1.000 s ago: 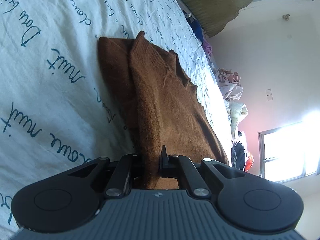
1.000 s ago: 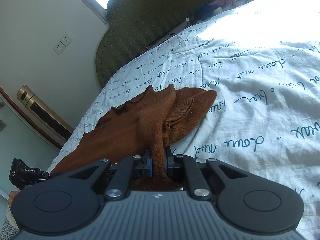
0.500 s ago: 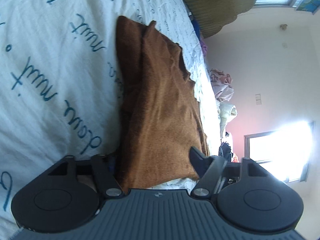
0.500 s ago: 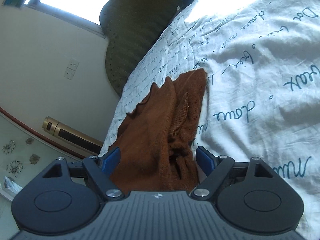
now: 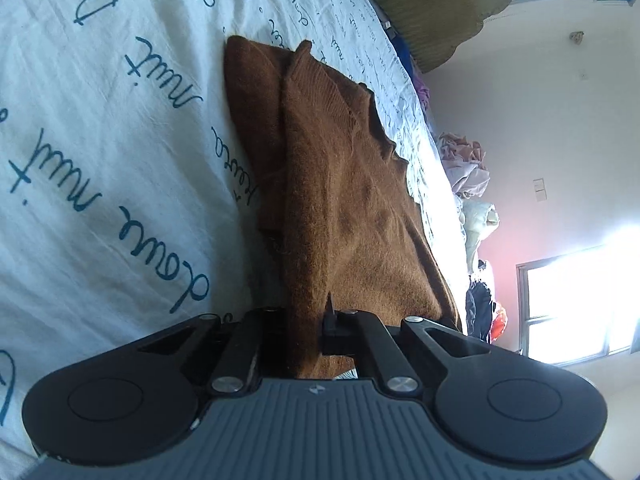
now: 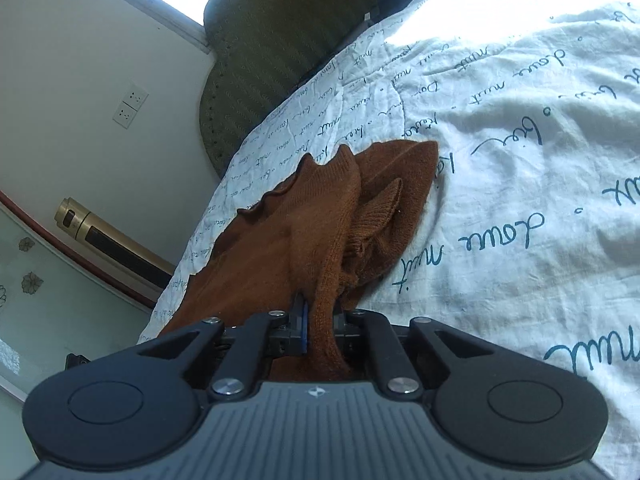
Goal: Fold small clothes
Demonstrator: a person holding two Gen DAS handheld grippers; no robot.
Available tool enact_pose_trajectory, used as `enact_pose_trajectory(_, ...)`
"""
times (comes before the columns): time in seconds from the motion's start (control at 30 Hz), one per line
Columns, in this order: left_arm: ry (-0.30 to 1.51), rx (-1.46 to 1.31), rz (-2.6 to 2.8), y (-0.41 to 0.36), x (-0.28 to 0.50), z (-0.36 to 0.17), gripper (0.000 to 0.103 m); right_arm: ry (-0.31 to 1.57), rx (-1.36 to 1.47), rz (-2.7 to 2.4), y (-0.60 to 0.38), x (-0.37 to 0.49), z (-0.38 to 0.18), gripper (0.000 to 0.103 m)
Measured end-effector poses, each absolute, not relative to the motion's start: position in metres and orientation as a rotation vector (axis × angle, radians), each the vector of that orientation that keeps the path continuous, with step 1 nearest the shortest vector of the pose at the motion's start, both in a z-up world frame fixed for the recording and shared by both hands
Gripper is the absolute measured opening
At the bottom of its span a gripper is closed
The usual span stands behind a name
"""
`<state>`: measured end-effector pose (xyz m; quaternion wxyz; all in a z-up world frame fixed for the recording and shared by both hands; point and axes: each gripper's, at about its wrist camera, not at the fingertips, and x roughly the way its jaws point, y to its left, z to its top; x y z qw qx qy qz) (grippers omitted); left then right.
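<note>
Garment: a small brown knitted sweater (image 5: 344,208) lies bunched and partly folded on a white bed sheet printed with blue handwriting (image 5: 100,160); its far end rests flat on the sheet while the near end rises in a ridge toward both tools.
Left gripper (image 5: 308,320): its two black fingers are pressed together on a raised fold of the sweater's near edge, the knit pinched between them.
Right gripper (image 6: 322,320): its fingers, one with a blue pad, are clamped on another gathered fold of the same sweater (image 6: 316,236), which stands up between them.
Sweater detail: in the right wrist view a ruffled ribbed edge runs along the upper left of the fabric, and a ribbed cuff sits folded just right of the pinched ridge.
Sheet: wrinkled, brightly sunlit at the far side (image 6: 520,120).
Headboard: a dark olive padded headboard (image 6: 272,48) stands at the far end of the bed.
Room: a heap of pale clothes (image 5: 468,168) lies beyond the bed's edge, and a white double wall socket (image 6: 130,106) is on the cream wall.
</note>
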<state>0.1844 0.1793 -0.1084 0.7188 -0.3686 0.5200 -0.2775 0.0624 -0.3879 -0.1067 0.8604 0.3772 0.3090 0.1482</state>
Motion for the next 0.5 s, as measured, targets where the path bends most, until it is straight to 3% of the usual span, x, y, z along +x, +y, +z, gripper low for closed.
enact_pose_trajectory(0.23, 1.134, -0.785, -0.653, 0.191, 0.174, -0.085, 0.005, 0.609, 0.708, 0.317, -0.374, 0.048, -0.071, 0.006)
enact_pose_trajectory(0.37, 1.177, -0.772, -0.625, 0.202, 0.162, -0.105, 0.006, 0.665, 0.685, 0.301, -0.365, 0.032, -0.077, 0.008)
enact_pose_trajectory(0.47, 1.21, -0.82, -0.6, 0.213, 0.159, -0.126, 0.017, 0.808, 0.68, 0.277, -0.366, 0.037, -0.107, 0.021)
enact_pose_trajectory(0.5, 1.202, -0.808, -0.605, 0.215, 0.159, -0.122, 0.016, 0.793, 0.714, 0.274, -0.374, 0.032, -0.113, 0.033)
